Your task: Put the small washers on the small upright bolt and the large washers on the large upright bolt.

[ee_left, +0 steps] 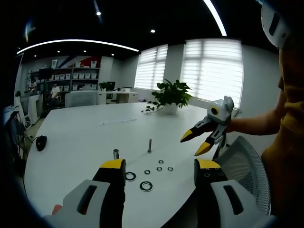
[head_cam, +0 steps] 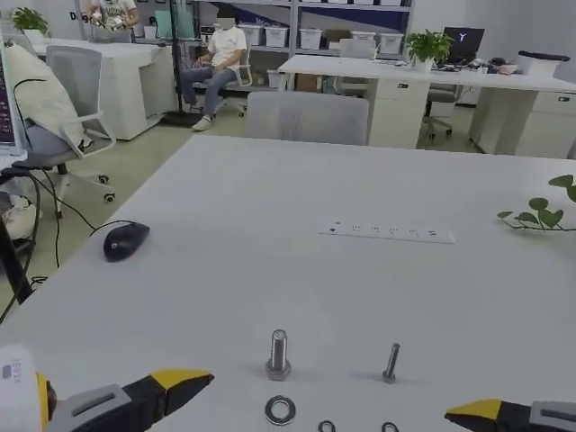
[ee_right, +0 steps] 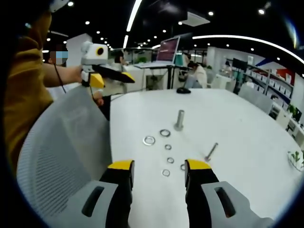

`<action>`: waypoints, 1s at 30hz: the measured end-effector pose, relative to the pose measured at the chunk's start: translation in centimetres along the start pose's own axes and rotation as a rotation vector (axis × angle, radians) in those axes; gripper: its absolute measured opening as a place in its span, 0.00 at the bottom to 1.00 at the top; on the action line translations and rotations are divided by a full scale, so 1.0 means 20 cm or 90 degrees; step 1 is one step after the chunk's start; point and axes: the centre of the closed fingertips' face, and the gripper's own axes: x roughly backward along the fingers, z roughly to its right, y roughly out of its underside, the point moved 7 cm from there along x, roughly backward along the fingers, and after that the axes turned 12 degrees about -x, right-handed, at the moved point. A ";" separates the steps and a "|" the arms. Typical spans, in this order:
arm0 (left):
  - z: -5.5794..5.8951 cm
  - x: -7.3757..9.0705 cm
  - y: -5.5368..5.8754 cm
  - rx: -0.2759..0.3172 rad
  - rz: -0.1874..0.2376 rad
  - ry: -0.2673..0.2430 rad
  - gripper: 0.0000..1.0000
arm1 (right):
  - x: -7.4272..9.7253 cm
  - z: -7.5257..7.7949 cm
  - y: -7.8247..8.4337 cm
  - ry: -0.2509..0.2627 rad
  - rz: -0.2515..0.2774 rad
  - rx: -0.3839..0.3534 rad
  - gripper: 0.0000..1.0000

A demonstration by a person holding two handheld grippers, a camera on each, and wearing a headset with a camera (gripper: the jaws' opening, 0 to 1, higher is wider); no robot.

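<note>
Well, left claw [ee_left: 160, 166] and right claw [ee_right: 159, 165] both gape empty; I'd pinch the large silver metal washer [head_cam: 280, 410] by its rim.

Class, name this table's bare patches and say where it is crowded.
Free: the stretch between mouse and power strip, and the band from that strip to the large bolt and small bolt. Crowded: the near edge, where washers lie before both bolts.

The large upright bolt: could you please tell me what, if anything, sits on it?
Nothing: the large upright bolt stands bare, nothing hiding it; a large washer lies on the table nearby.
</note>
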 end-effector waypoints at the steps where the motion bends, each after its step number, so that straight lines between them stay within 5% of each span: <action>1: 0.00 0.00 0.00 0.000 0.001 0.000 0.58 | -0.01 0.00 0.00 -0.004 -0.006 0.003 0.45; 22: -0.01 0.02 -0.03 0.001 0.029 -0.013 0.58 | -0.17 0.08 -0.04 -0.056 -0.160 0.120 0.44; 30: -0.03 0.00 -0.01 -0.004 0.019 -0.010 0.58 | -0.23 0.09 -0.03 -0.080 -0.229 0.174 0.44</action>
